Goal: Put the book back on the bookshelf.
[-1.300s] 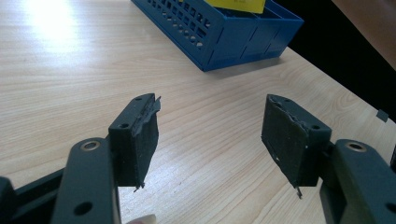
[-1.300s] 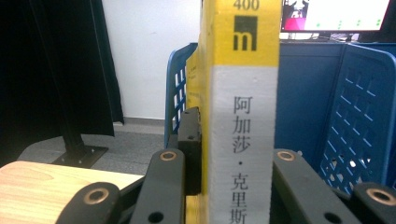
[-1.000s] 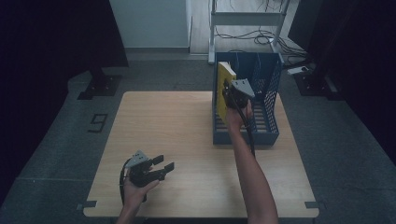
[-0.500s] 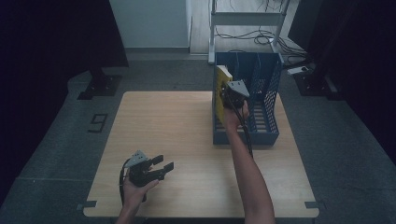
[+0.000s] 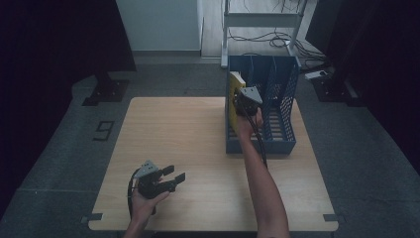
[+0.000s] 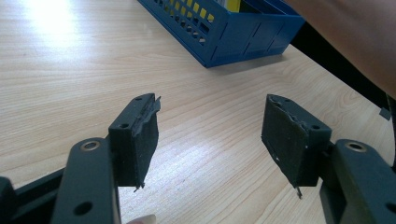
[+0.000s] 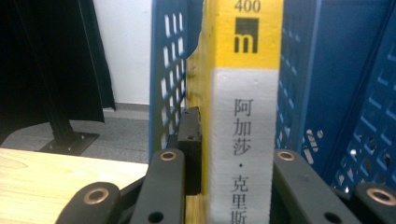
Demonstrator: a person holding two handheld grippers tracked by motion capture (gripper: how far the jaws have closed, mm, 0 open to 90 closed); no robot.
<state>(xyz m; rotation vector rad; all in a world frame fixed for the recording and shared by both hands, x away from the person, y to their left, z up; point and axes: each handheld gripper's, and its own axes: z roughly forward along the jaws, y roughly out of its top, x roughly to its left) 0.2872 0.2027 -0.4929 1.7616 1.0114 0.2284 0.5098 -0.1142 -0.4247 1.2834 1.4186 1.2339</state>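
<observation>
A yellow and white book (image 7: 243, 116) stands upright, spine toward the camera, in the left slot of a blue perforated file rack (image 5: 282, 114). My right gripper (image 5: 246, 101) is shut on the book (image 5: 235, 94), with its jaws pressed on both covers and inside the rack (image 7: 168, 70). My left gripper (image 5: 174, 177) rests low over the wooden table (image 5: 188, 144) near the front left, jaws wide apart and nothing between them. In the left gripper view its pads (image 6: 140, 135) frame bare wood, with the rack (image 6: 224, 28) beyond.
The rack's two right slots (image 5: 277, 99) stand free of books. A metal frame with cables (image 5: 262, 25) stands behind the table. A dark stand base (image 5: 106, 91) sits on the floor at back left.
My right gripper has sunk a little with the book, deeper into the rack's left slot. The left gripper has stayed where it was.
</observation>
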